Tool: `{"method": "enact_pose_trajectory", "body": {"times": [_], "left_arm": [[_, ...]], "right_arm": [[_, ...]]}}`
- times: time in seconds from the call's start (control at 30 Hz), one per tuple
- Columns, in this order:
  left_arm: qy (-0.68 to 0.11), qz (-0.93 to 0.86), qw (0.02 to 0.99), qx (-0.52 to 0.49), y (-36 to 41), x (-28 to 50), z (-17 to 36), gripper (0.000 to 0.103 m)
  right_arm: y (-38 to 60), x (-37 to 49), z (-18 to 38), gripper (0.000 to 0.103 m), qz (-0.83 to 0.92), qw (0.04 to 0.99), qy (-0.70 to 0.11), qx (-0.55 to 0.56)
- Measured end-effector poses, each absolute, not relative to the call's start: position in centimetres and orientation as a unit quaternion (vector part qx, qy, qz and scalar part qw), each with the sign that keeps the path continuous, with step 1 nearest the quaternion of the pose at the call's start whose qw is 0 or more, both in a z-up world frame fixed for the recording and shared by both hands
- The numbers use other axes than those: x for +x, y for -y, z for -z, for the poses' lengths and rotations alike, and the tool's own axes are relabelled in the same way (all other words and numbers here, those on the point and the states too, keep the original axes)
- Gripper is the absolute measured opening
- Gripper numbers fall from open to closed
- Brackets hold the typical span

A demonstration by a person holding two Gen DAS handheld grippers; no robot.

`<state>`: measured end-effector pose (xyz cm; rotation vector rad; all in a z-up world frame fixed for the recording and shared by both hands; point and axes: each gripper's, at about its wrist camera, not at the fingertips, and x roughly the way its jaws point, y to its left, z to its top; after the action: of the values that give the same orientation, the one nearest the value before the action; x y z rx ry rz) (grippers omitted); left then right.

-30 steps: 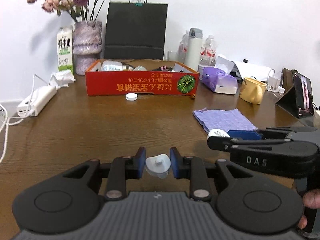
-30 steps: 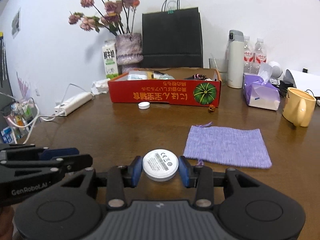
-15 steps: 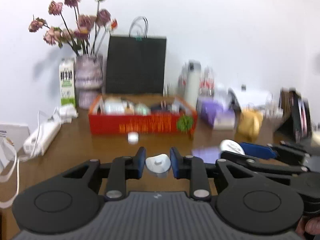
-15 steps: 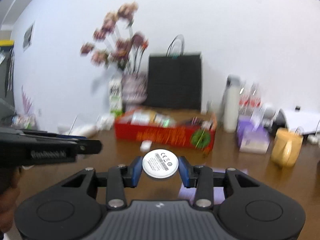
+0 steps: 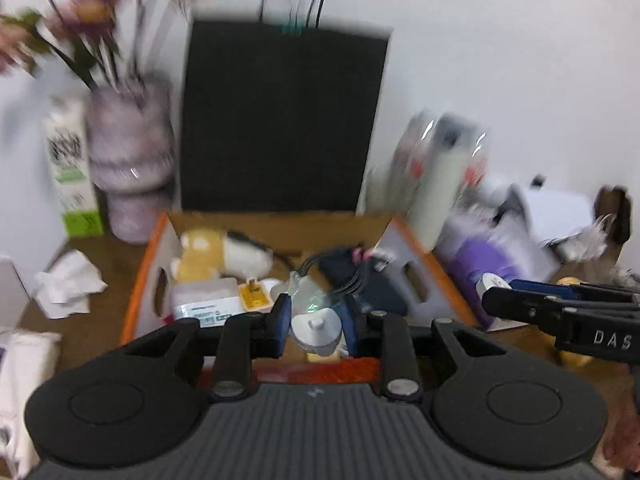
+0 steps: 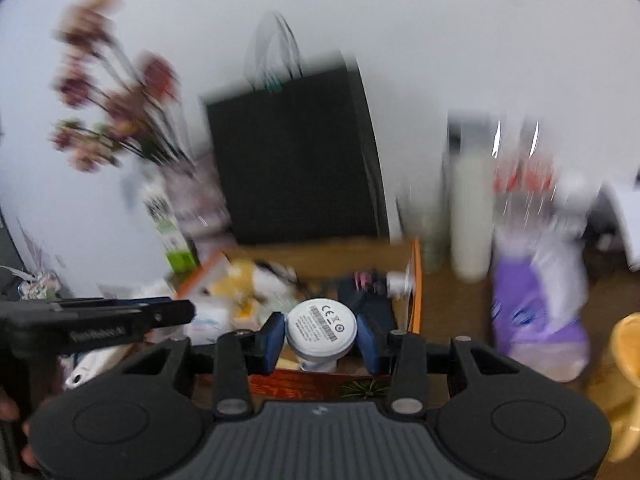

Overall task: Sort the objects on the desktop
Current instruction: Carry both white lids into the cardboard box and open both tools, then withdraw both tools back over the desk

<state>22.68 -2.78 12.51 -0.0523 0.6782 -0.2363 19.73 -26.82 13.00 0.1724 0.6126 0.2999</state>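
Note:
My left gripper (image 5: 315, 325) is shut on a small white cap-like piece (image 5: 316, 330) with a knob on top, held above the near edge of the red cardboard box (image 5: 138, 280). My right gripper (image 6: 321, 336) is shut on a round white disc (image 6: 322, 326) with a printed label, over the same red box (image 6: 416, 280). The right gripper also shows at the right of the left wrist view (image 5: 490, 292), beside the box. Both pictures are motion-blurred.
The box holds several items: a yellow-white object (image 5: 208, 254), a white packet (image 5: 208, 306), dark cables (image 5: 344, 268). Behind stand a black paper bag (image 5: 280, 120), a flower vase (image 5: 128, 160), a milk carton (image 5: 70, 172), bottles (image 5: 440, 176). A purple tissue pack (image 6: 536, 304) and a yellow mug (image 6: 624, 344) sit right.
Both grippers have risen and moved forward from the open tabletop to over the red box, each still holding its white piece. The purple cloth has dropped out of view.

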Motion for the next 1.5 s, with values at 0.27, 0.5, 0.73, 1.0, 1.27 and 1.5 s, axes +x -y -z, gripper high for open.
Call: {"method": "enact_pose_trajectory", "body": {"times": [0.27,0.5,0.73,1.0,1.27,1.5], "left_arm": [[-0.438,0.097,0.893,-0.031,2.7,30.0,-5.4,0.045],[-0.402,0.113,0.908,-0.031,2.7,28.2,-8.3,0.076],[-0.341,0.059,0.938,-0.020,1.8,20.6,-10.5,0.099],[-0.313,0.038,0.948,-0.039,1.0,7.0,-7.3,0.103],[-0.304,0.051,0.951,-0.009,1.5,-1.7,-4.3,0.103],[-0.330,0.052,0.942,-0.025,0.6,-5.4,-1.1,0.103]], "right_arm": [[23.3,28.8,-6.8,0.046,-0.091,0.907,-0.411,-0.009],[23.2,30.7,-6.3,0.047,-0.069,0.917,-0.391,-0.034],[23.4,23.3,-9.5,0.077,-0.116,0.929,-0.350,0.032],[23.3,9.8,-7.3,0.084,-0.121,0.942,-0.310,0.046],[23.2,-1.3,-3.1,0.087,-0.100,0.946,-0.306,0.032],[22.9,-5.9,-0.9,0.087,-0.115,0.938,-0.322,0.056]]}}
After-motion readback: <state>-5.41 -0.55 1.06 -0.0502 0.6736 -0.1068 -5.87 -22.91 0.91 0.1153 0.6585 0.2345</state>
